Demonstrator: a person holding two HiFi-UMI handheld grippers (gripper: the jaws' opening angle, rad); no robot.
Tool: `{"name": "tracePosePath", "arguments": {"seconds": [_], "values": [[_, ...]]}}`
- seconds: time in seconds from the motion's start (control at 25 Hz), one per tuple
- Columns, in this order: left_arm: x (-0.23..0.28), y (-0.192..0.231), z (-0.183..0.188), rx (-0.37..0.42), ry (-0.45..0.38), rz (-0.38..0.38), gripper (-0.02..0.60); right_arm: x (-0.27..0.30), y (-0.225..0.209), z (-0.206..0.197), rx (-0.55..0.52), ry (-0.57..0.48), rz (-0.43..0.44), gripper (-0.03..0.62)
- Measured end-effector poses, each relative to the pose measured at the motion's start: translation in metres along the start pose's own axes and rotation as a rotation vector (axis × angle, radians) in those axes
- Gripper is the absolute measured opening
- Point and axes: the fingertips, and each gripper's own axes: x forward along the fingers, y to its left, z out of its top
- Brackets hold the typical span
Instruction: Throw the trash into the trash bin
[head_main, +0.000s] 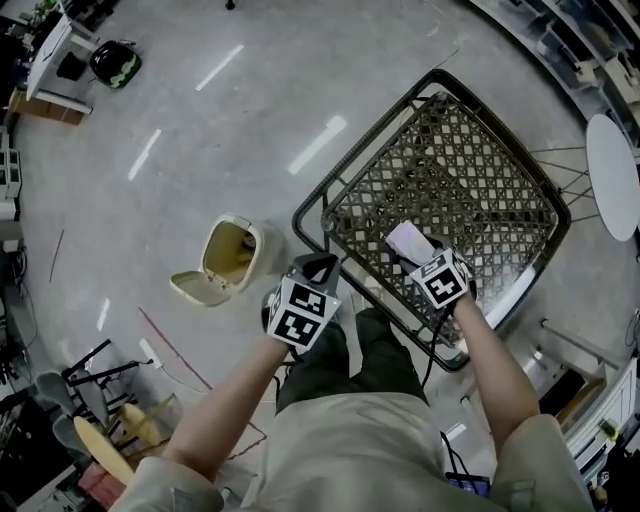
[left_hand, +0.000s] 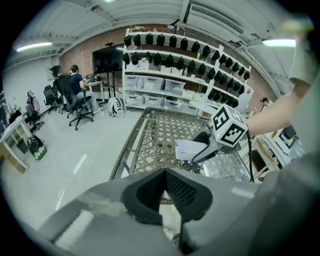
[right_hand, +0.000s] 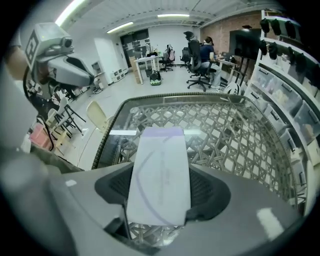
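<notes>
Trash (right_hand: 160, 150), a flat white packet, is clamped in the right gripper (right_hand: 160, 192) over the lattice table's (head_main: 450, 160) near edge, its rear end hidden. Left of the table, the closed, empty left gripper (left_hand: 164, 172) hangs near the open trash bin (head_main: 228, 258).

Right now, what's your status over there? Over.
Left hand-held gripper shut, empty. Right hand-held gripper clamped on white packet above lattice table. Trash bin on floor, lid open, beyond table's edge.
</notes>
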Motion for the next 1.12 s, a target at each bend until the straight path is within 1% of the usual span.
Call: {"name": "tracePosePath", "arguments": {"seconds": [0.12, 0.32, 0.56, 0.68, 0.88, 1.0, 1.12], "values": [[-0.015, 0.009, 0.008, 0.000, -0.032, 0.024, 0.002, -0.020, 0.000, 0.023, 0.021, -0.057, -0.011, 0.310], [-0.052, 0.030, 0.030, 0.009, -0.094, 0.081, 0.002, -0.066, 0.007, 0.078, 0.057, -0.191, -0.008, 0.310], [-0.103, 0.059, 0.060, 0.013, -0.171, 0.163, 0.002, -0.131, 0.019, 0.154, 0.030, -0.369, -0.016, 0.310], [-0.127, 0.066, 0.075, 0.022, -0.214, 0.192, 0.002, -0.169, 0.027, 0.186, -0.012, -0.466, -0.034, 0.310], [-0.178, 0.072, 0.102, 0.041, -0.304, 0.241, 0.002, -0.227, 0.050, 0.225, -0.058, -0.589, -0.058, 0.310], [-0.209, 0.075, 0.116, 0.039, -0.375, 0.281, 0.002, -0.256, 0.061, 0.244, -0.047, -0.669, -0.073, 0.310], [-0.236, 0.072, 0.125, 0.058, -0.429, 0.304, 0.002, -0.283, 0.075, 0.258, -0.028, -0.749, -0.083, 0.310]]}}
